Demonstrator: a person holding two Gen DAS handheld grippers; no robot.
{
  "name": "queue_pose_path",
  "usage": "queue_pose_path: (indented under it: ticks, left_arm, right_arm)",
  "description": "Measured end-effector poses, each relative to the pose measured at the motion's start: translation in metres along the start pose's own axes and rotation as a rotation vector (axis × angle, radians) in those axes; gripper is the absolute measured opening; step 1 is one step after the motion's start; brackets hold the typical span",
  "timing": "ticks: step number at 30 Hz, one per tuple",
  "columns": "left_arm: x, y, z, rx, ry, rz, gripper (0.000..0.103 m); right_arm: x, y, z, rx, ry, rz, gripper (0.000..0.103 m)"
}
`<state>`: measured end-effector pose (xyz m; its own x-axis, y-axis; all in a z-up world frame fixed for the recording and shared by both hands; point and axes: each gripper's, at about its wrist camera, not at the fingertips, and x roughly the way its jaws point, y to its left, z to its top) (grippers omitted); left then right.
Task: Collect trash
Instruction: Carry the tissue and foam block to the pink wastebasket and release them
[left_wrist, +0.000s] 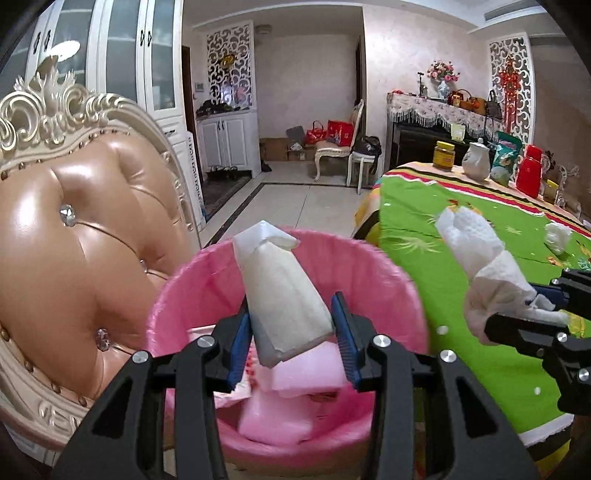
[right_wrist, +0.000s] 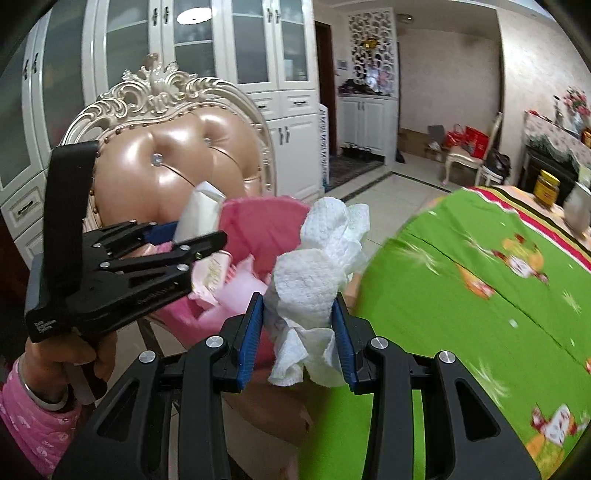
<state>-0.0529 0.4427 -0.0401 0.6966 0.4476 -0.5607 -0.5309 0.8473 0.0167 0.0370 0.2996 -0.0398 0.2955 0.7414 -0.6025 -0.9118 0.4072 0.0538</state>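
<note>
My left gripper (left_wrist: 291, 306) is shut on a flattened white paper carton (left_wrist: 280, 280) and holds it over the pink-lined trash bin (left_wrist: 388, 266), which has pink and white scraps inside. To its right, beside the bin and over the table's edge, my right gripper (left_wrist: 532, 308) is shut on a crumpled white paper towel (left_wrist: 476, 251). In the right wrist view the towel (right_wrist: 317, 258) sits between the blue pads of the right gripper (right_wrist: 298, 299), near the bin (right_wrist: 266, 218). The left gripper (right_wrist: 195, 230) with the carton (right_wrist: 201, 210) hangs over the bin's left side.
A table under a green cloth (left_wrist: 443, 206) lies right of the bin, with another crumpled tissue (left_wrist: 557, 236), a yellow jar (left_wrist: 445, 155), a white jug (left_wrist: 476, 160) and a red container (left_wrist: 530, 175). A padded ornate chair (left_wrist: 74, 221) stands left of the bin. A hand in a pink sleeve (right_wrist: 37, 417) holds the left gripper.
</note>
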Motion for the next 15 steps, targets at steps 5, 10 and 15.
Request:
queue_pose_path:
  ticks: [5, 10, 15]
  left_arm:
    - [0.013, 0.025, 0.001, -0.013, 0.016, 0.012, 0.041]
    - [0.02, 0.042, 0.002, -0.043, 0.023, 0.002, 0.041]
    - [0.026, 0.054, 0.008, -0.065, 0.025, 0.01, 0.043]
  right_arm:
    - [0.023, 0.017, 0.012, -0.027, 0.008, 0.03, 0.037]
    - [0.042, 0.024, 0.016, -0.046, 0.025, 0.043, 0.037]
    - [0.059, 0.028, 0.017, -0.057, 0.039, 0.042, 0.042]
